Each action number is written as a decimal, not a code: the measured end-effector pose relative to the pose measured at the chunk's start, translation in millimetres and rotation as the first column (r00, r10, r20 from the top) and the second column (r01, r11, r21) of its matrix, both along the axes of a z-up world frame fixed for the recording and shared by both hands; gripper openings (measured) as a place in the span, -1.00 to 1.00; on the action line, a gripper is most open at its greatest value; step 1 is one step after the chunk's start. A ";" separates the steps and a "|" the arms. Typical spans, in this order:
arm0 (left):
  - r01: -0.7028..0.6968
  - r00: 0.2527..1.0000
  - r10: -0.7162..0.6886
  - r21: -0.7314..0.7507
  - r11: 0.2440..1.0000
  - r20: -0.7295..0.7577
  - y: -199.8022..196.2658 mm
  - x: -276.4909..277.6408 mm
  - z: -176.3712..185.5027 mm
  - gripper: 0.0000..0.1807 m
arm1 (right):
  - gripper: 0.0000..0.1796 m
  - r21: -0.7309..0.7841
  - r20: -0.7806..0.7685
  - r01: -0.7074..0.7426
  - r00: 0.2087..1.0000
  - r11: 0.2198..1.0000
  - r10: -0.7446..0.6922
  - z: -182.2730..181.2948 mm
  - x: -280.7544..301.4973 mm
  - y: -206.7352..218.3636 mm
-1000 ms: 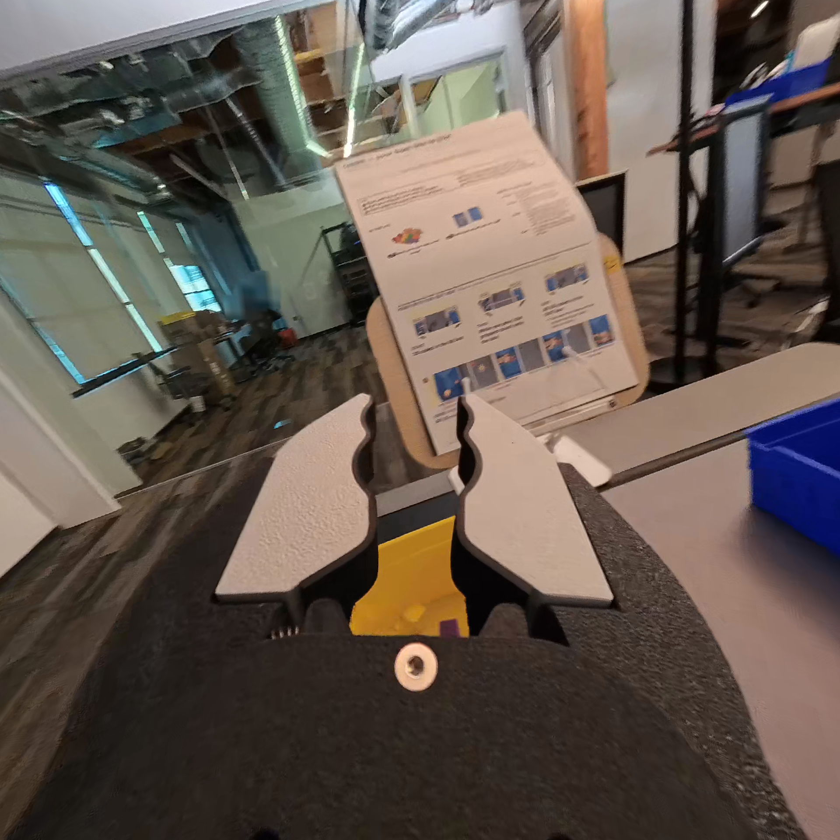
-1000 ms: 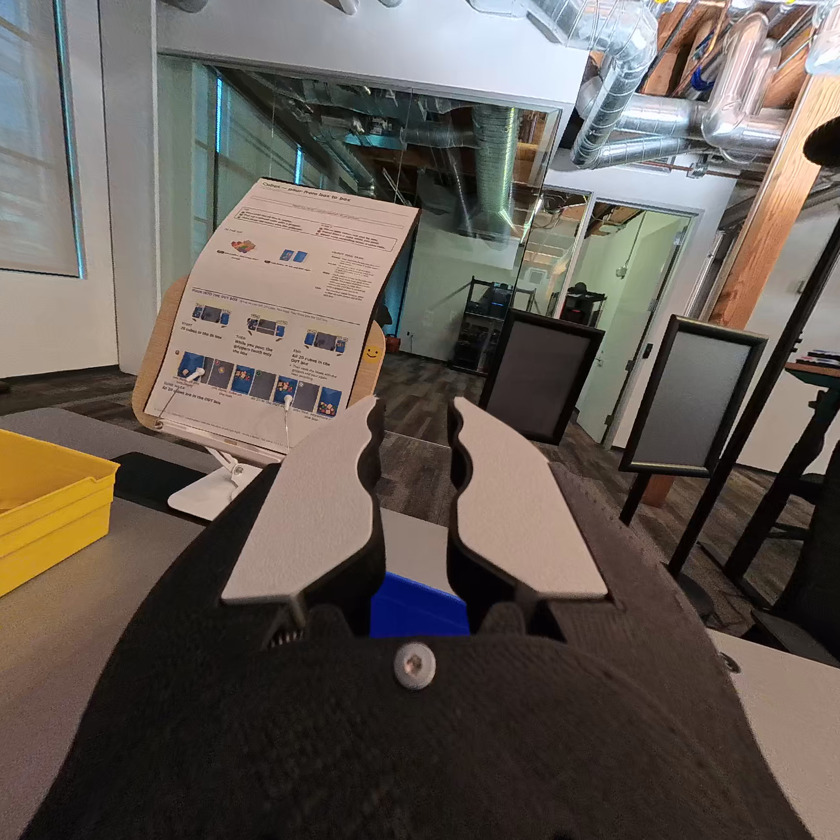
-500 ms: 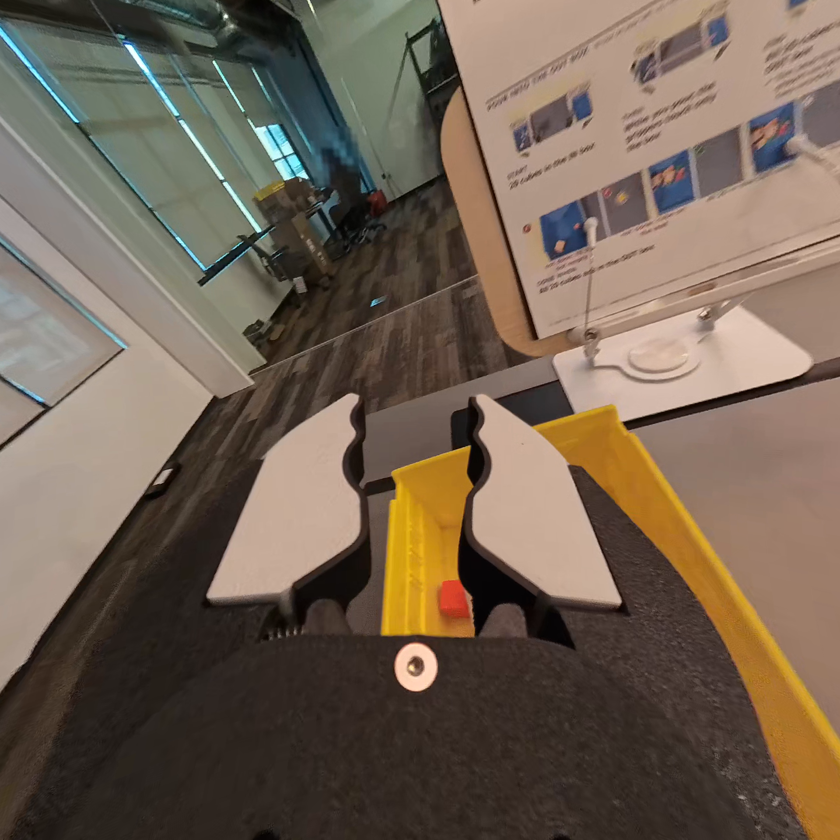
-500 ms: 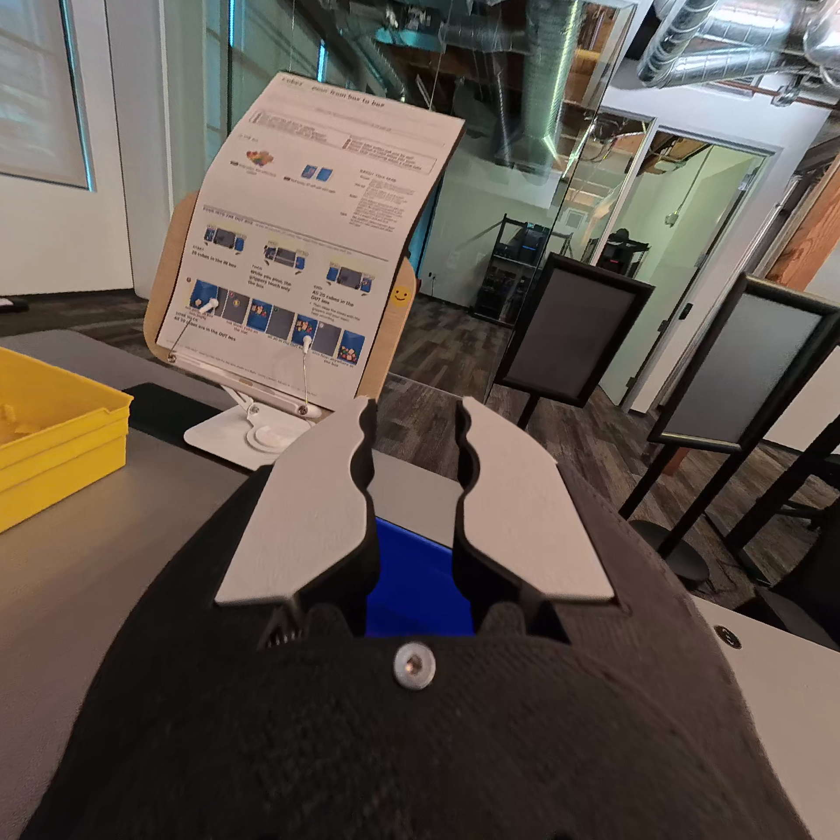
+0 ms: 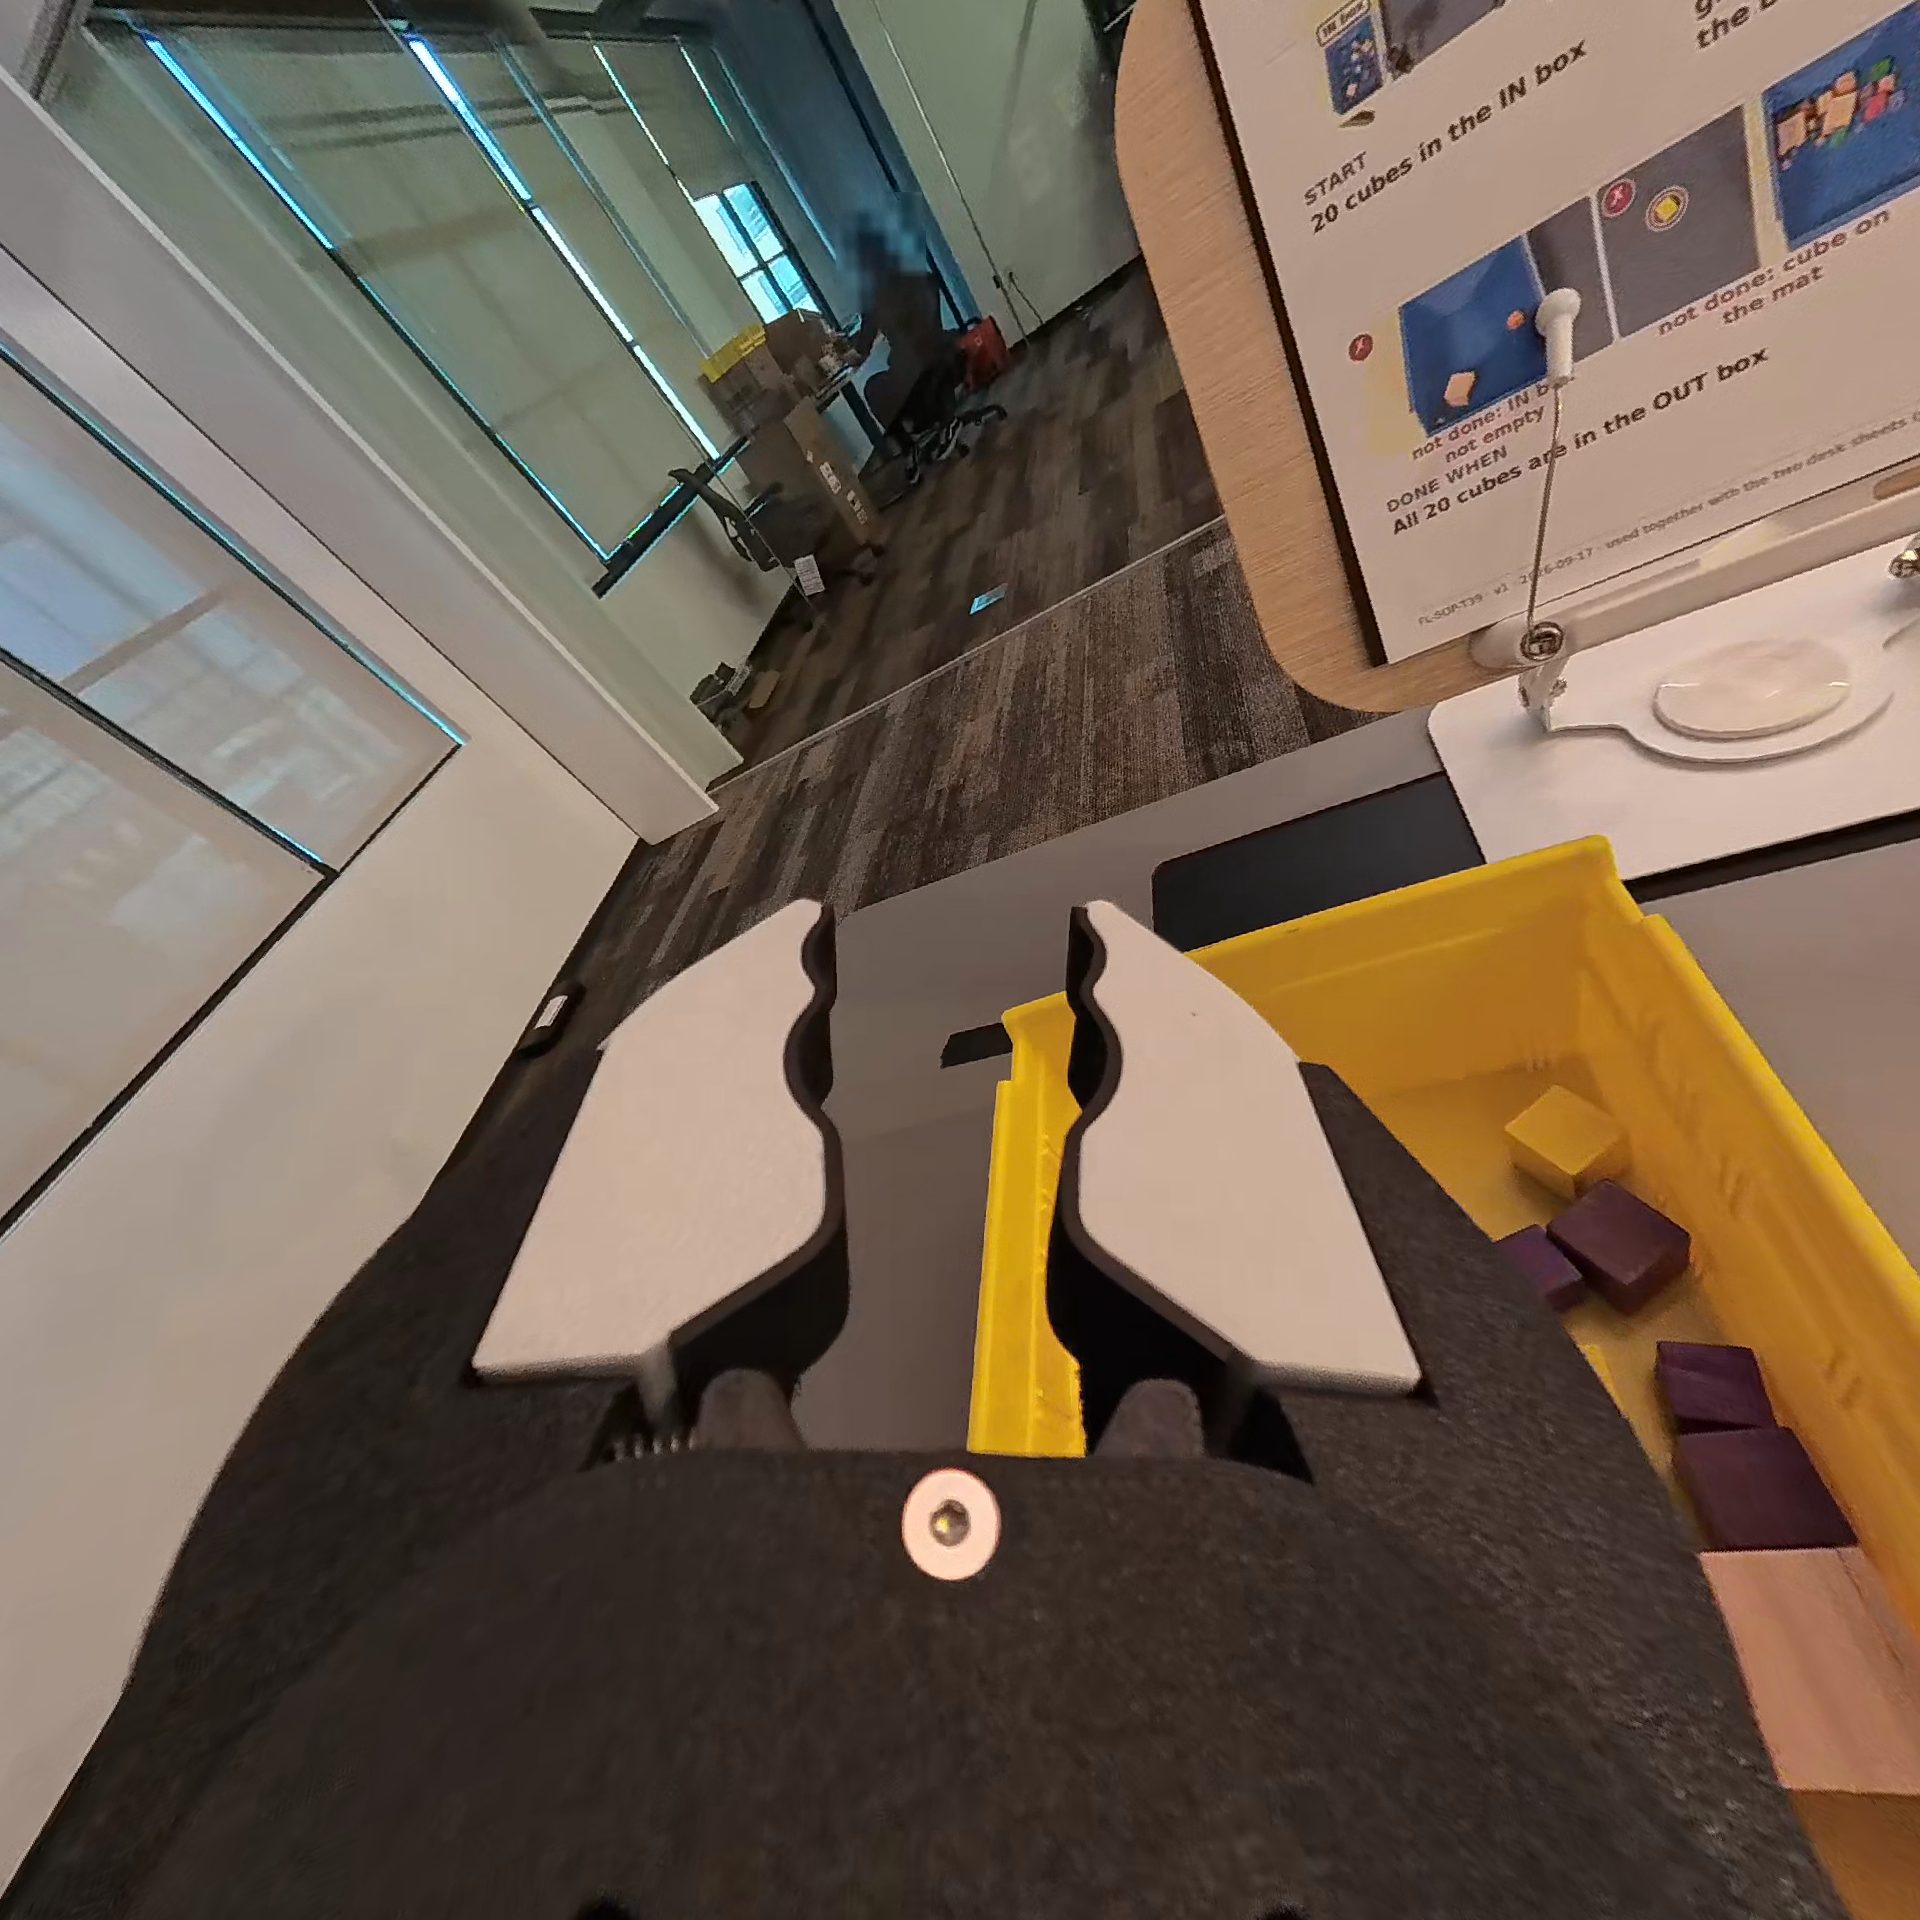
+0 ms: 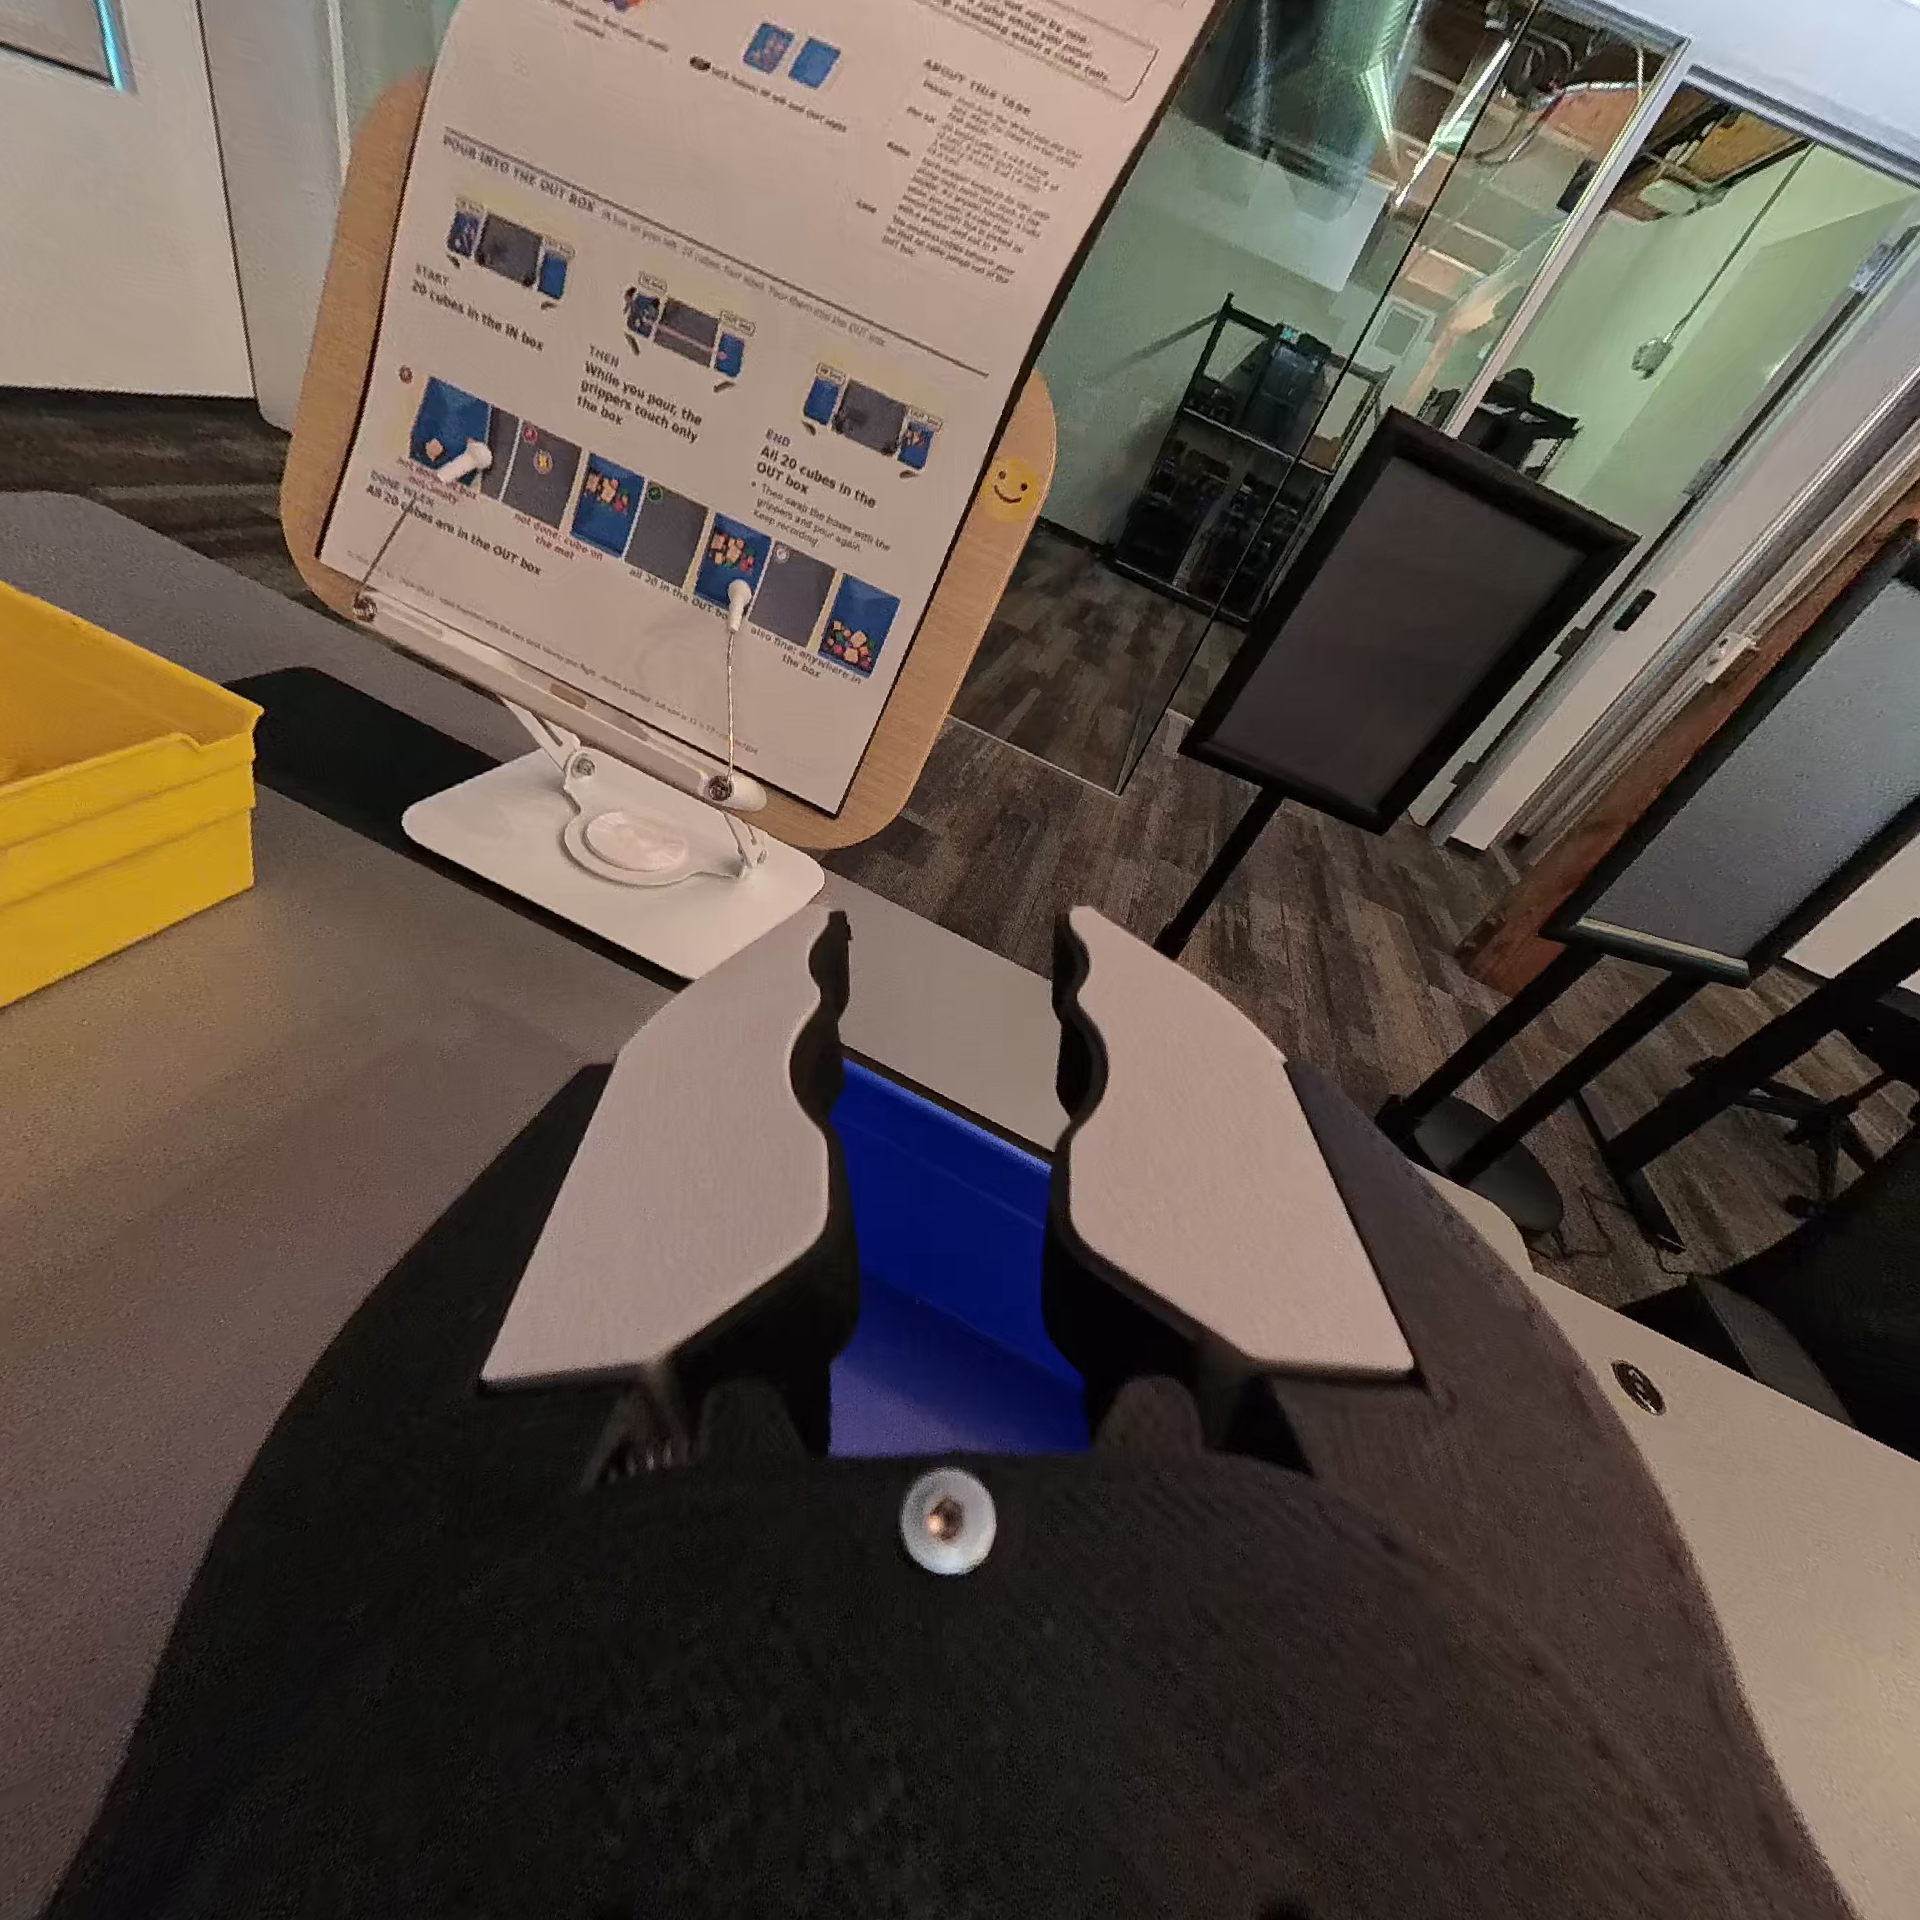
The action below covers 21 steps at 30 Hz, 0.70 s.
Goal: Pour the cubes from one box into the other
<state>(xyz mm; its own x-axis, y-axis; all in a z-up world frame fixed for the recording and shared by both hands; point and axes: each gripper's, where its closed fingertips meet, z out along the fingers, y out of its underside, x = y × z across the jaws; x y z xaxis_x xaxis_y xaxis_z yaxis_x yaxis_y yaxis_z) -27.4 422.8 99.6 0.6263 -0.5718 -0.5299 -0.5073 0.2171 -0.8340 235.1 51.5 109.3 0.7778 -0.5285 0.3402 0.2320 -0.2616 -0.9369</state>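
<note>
- We see the yellow box point(image 5: 1475, 997) on the grey table point(image 5: 1818, 997), its long axis running away from the left gripper point(image 5: 948, 961) toward the sheet stand point(image 5: 1714, 727).
- Its near left wall stands in the gap between our left jaws, the right finger point(image 5: 1195, 1174) inside the box, the left finger point(image 5: 686, 1153) outside; the jaws are parted and do not pinch the wall.
- Cubes lie along the box's right side: a yellow cube point(image 5: 1564, 1143) farthest in, purple cubes point(image 5: 1616, 1242) nearer, and a pale wooden cube point(image 5: 1829, 1673) closest to us.
- The box opens upward; we cannot tell whether it is tilted.
- Our right gripper point(image 6: 951, 961) hangs over the blue box point(image 6: 940, 1226), jaws apart with nothing between the pads; only a strip of blue wall shows in the gap, so we cannot judge its long axis.
- From the right wrist view the yellow box sits well apart to the left, with bare table between.
- The instruction sheet point(image 6: 727, 364) on its white stand rises beyond both boxes, and black display stands point(image 6: 1392, 644) wait on the floor past the table's edge.
</note>
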 end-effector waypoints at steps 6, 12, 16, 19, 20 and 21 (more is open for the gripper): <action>-0.007 1.000 0.006 -0.033 0.999 -0.029 2.8 -2.0 -6.6 -0.53 | -0.58 -0.081 0.020 0.037 0.999 0.996 -0.036 -11.4 3.3 4.8; -0.073 0.996 0.048 -0.363 0.929 -0.078 33.1 -41.9 -46.1 -0.63 | -0.57 -0.112 -0.008 0.013 1.000 0.994 -0.014 -15.6 -10.5 19.4; -0.074 0.996 0.030 -0.602 0.795 -0.084 42.3 -71.2 -77.1 -0.63 | -0.52 -0.066 -0.103 -0.079 0.992 0.995 0.072 -11.2 -38.5 37.8; -0.065 0.996 0.005 -0.692 0.719 -0.089 46.2 -79.6 -97.3 -0.63 | -0.49 -0.025 -0.229 -0.197 0.955 0.980 0.186 -11.5 -78.1 61.1; -0.071 0.994 -0.008 -0.717 0.693 -0.105 46.4 -81.5 -106.0 -0.63 | -0.49 -0.012 -0.277 -0.249 0.931 0.968 0.236 -13.7 -95.2 71.0; -0.079 0.992 -0.020 -0.747 0.660 -0.123 45.3 -83.3 -115.1 -0.63 | -0.47 0.002 -0.320 -0.306 0.902 0.952 0.291 -17.1 -113.5 81.8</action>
